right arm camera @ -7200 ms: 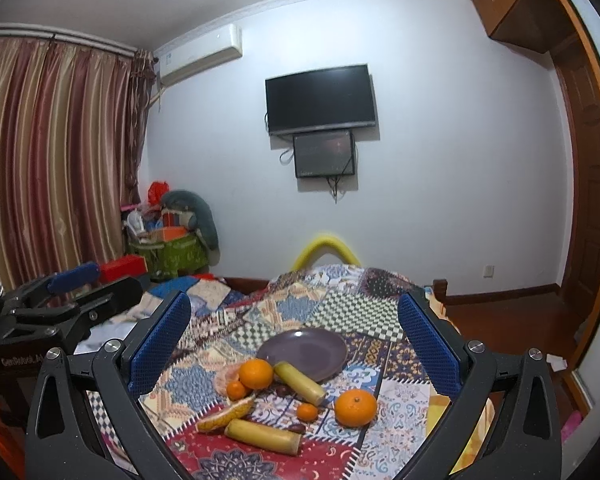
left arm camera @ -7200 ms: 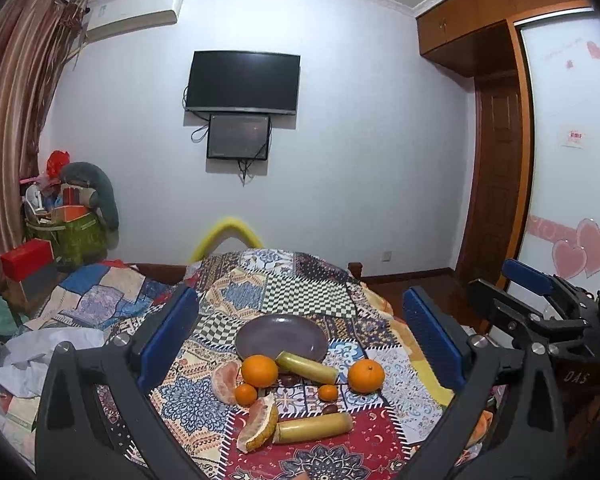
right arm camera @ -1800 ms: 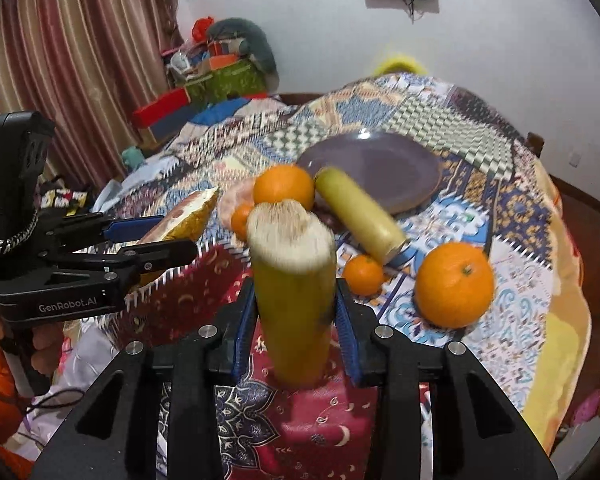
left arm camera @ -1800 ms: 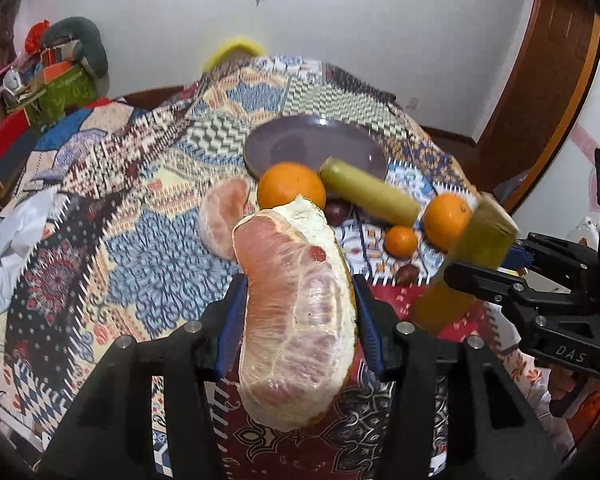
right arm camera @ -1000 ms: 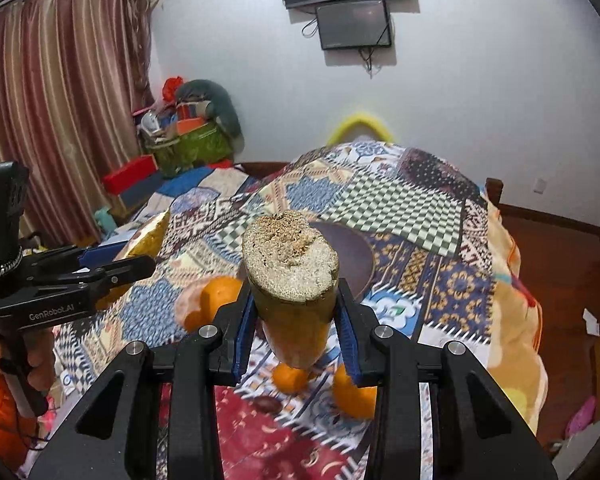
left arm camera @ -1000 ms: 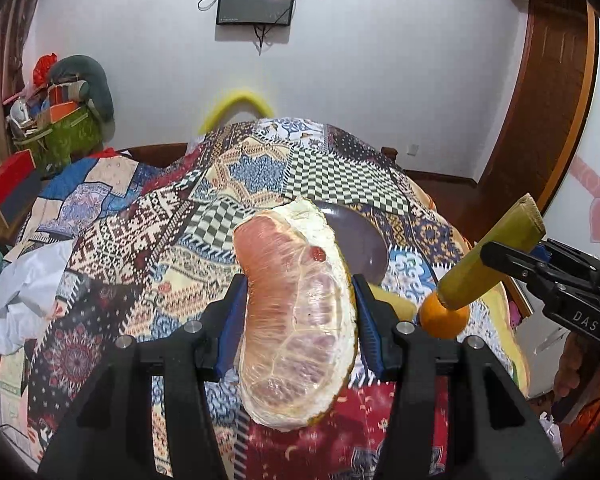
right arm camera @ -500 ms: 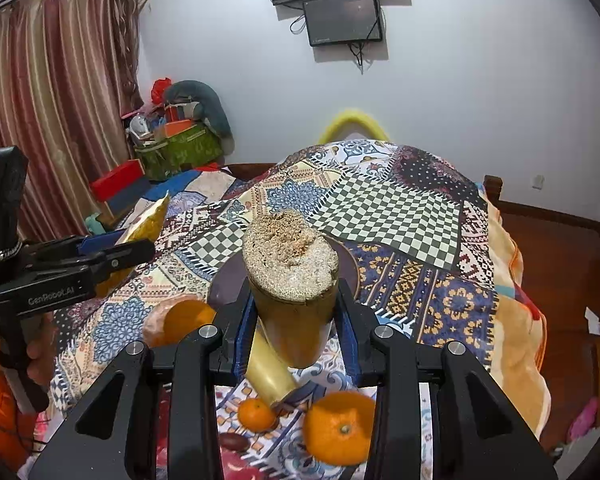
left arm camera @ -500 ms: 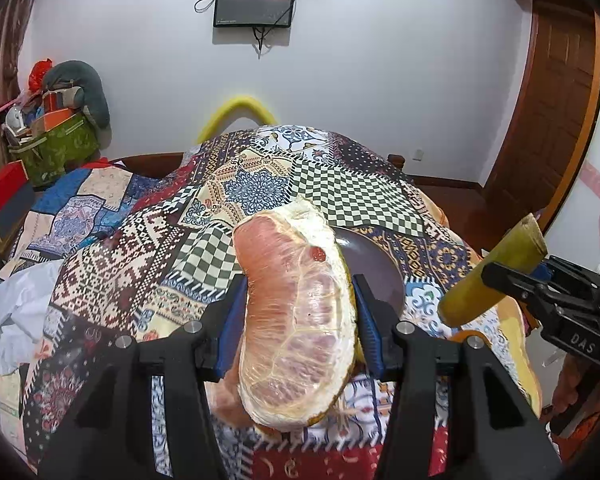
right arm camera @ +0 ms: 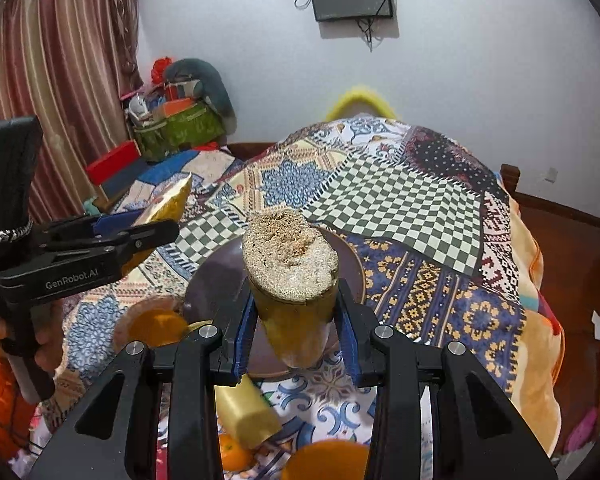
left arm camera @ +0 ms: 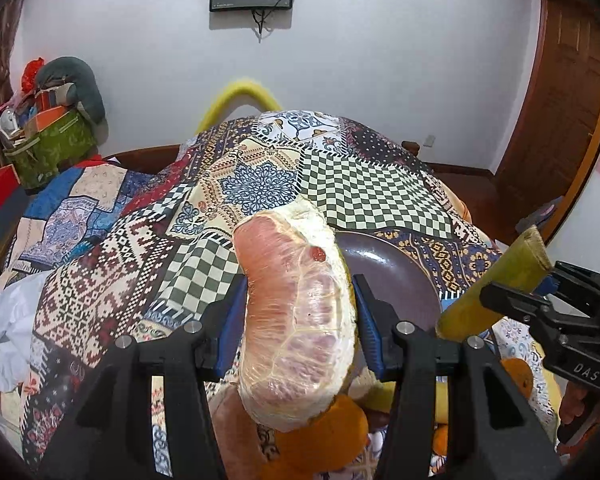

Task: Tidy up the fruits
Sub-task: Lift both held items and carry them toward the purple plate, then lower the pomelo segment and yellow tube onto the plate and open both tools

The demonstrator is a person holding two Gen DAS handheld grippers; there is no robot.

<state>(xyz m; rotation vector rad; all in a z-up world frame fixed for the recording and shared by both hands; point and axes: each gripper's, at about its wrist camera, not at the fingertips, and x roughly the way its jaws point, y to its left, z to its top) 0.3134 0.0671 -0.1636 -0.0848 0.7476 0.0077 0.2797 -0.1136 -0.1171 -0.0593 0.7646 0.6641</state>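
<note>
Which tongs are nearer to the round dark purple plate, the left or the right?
Right. The right tongs, holding the yellow-green sugarcane piece, hang over the round dark purple plate. The left tongs, holding the peeled pomelo wedge, hang beside it.

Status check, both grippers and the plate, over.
Left gripper shut on pomelo wedge. Right gripper shut on sugarcane piece. Both above purple plate, nothing on it.

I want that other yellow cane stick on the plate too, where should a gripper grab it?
Grip the loose cane stick across its round middle, coming from above, jaws straddling its long sides. It lies flat on the tablecloth, beside the plate.
</note>
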